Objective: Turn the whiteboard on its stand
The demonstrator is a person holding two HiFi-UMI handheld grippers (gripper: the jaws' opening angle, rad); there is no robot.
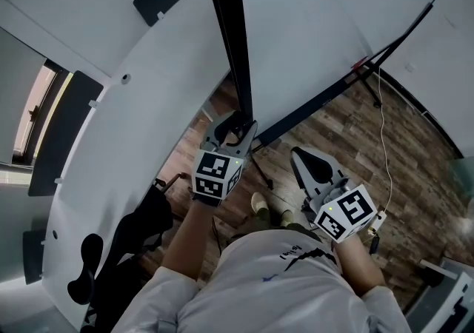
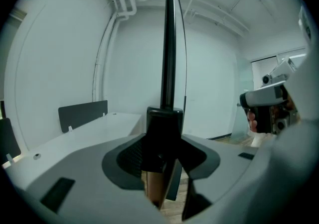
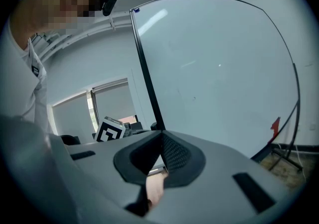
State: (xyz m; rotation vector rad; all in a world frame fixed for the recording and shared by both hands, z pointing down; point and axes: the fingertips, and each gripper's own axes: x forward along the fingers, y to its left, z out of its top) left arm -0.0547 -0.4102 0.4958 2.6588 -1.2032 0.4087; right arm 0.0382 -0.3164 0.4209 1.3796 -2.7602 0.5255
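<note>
The whiteboard point(image 1: 333, 21) stands on a wooden floor; in the head view I look down along its black side frame point(image 1: 229, 28). My left gripper point(image 1: 235, 126) is shut on that frame's edge at its lower end. In the left gripper view the black frame point(image 2: 169, 44) rises straight up from between the jaws of the left gripper point(image 2: 164, 133). My right gripper point(image 1: 309, 165) hangs free to the right, near the stand's black base bar point(image 1: 318, 102), its jaws together and holding nothing. The right gripper view shows the board's white face point(image 3: 214, 68) beyond the right gripper point(image 3: 162, 141).
White desks with dark partition panels point(image 1: 74, 132) lie to the left, and a black office chair point(image 1: 141, 228) stands just beside my left arm. A white cable point(image 1: 385, 146) runs over the floor at right. The stand's foot point(image 3: 286, 153) shows at the board's far end.
</note>
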